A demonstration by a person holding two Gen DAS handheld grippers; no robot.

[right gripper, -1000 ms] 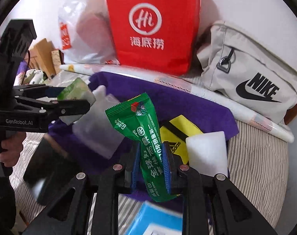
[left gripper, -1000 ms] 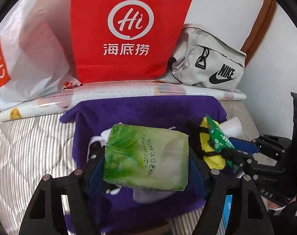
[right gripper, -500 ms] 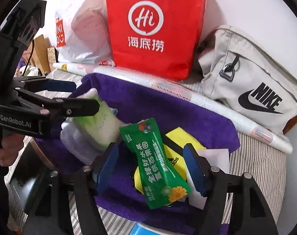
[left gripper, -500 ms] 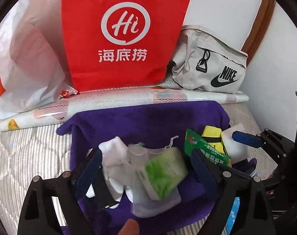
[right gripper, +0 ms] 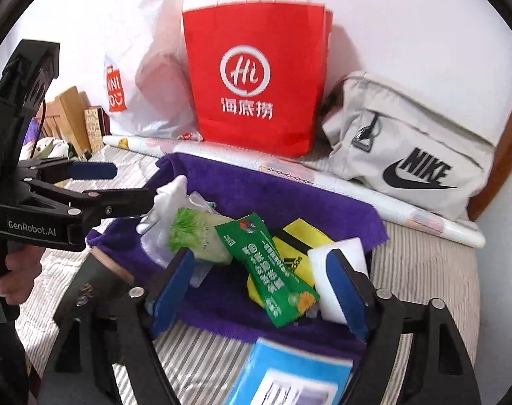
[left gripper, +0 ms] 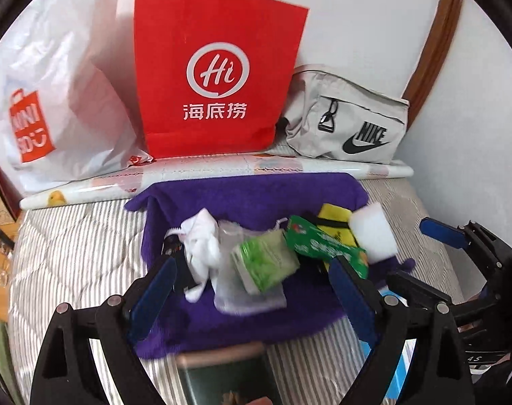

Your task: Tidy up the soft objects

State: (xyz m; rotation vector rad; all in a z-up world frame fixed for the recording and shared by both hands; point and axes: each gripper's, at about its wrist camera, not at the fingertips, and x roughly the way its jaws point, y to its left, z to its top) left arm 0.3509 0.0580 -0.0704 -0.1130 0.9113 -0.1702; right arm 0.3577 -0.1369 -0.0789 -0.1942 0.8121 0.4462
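Left hand-held gripper (left gripper: 252, 290): jaws spread wide, nothing btwn the blue pads, hovering over the near part of the purple fleece towel (left gripper: 249, 192). Right hand-held gripper (right gripper: 259, 290): jaws opening, pads clear of everything, nothing gripped.

Green plastic snack sachet (right gripper: 267, 270) lies flat on the towel, long axis diagonal in the right wrist view, top end toward the far left, printed flower end toward the towel's near edge; it overlaps a yellow fabric pouch w/ black stripes (right gripper: 298, 248). Green-printed soft tissue pack (left gripper: 264, 261) sits just left of the sachet, tilted, partly on a clear mesh pouch (left gripper: 235, 295). White crumpled cloth (left gripper: 202, 239) toward the towel's left edge; white foam block (left gripper: 374, 233) at its right edge.

Towel lies on a grey-striped bed (left gripper: 74, 256). Along the bed's far edge, against a white wall: a rolled printed sheet (left gripper: 222, 172), white plastic shopping bag (left gripper: 60, 101), red paper carrier bag (left gripper: 219, 77), grey fabric waist bag (left gripper: 350, 121). Blue booklet (right gripper: 289, 374) at the near edge.
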